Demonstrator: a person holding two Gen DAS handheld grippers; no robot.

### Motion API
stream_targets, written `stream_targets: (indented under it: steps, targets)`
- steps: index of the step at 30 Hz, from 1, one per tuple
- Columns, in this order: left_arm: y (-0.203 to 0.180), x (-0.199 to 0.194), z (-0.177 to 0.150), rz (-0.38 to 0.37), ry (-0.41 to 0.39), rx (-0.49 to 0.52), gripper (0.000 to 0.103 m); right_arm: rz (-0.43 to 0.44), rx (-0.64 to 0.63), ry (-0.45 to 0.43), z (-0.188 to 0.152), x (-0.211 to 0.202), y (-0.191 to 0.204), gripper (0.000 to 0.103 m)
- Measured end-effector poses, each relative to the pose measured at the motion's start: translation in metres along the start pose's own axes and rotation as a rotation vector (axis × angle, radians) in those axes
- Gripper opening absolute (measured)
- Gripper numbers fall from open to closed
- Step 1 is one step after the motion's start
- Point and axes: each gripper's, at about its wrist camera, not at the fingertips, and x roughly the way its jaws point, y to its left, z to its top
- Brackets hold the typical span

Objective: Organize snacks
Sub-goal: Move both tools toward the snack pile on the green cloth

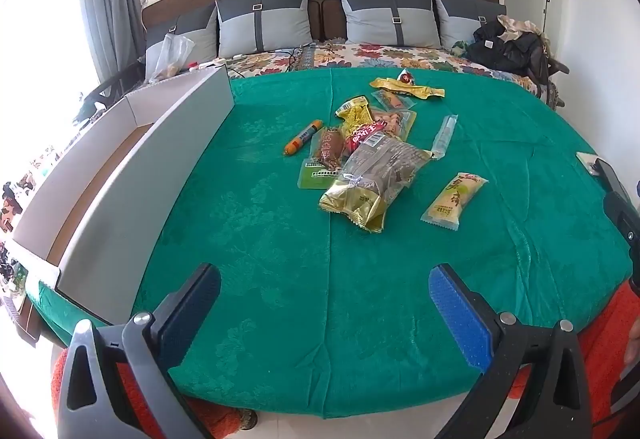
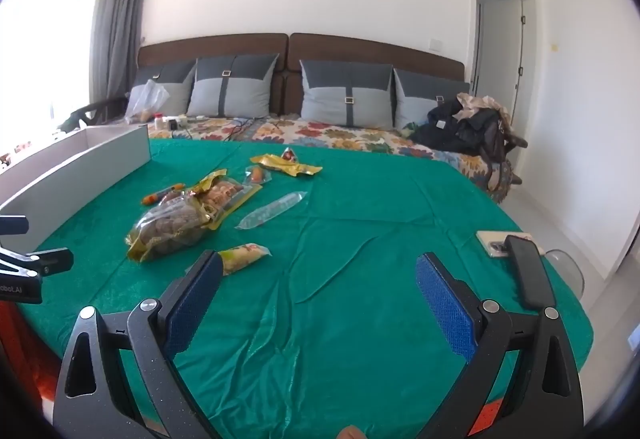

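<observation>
Since both tools are spread wide with nothing in them, the left tool [image 1: 324, 303] and right tool [image 2: 320, 295] hovering over bare green cloth [image 1: 280, 339], I'd say sorting hasn't started. Beyond them the snack pile [image 1: 368, 159] sits mid-cloth, white box [image 1: 132, 175] further left of it. Next up, probably grab the loose yellow pack [image 1: 454, 201] nearest the pile.

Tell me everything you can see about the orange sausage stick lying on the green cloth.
The orange sausage stick is a slim tube in glossy orange wrap, with a blue and white label around its middle and pinched ends. It lies flat and slanted on the green cloth, alone at the snack pile's left edge, between the pile and the white box. It looks sealed. Nothing grips it.
</observation>
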Motion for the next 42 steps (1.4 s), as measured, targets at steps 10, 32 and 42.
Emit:
stream_targets:
  steps: [10, 32, 42]
  targets:
    - [0.006, 0.015, -0.002, -0.031, 0.008, -0.02, 0.103, 0.047, -0.033, -0.005, -0.005, 0.006, 0.017, 0.099]
    - [0.007, 0.018, -0.004, -0.019, 0.01, 0.0, 0.103, 0.081, -0.076, 0.006, -0.009, 0.013, 0.028, 0.099]
    - [0.001, 0.038, -0.012, -0.032, 0.057, -0.009, 0.103, 0.096, -0.078, 0.084, -0.018, 0.028, 0.021, 0.099]
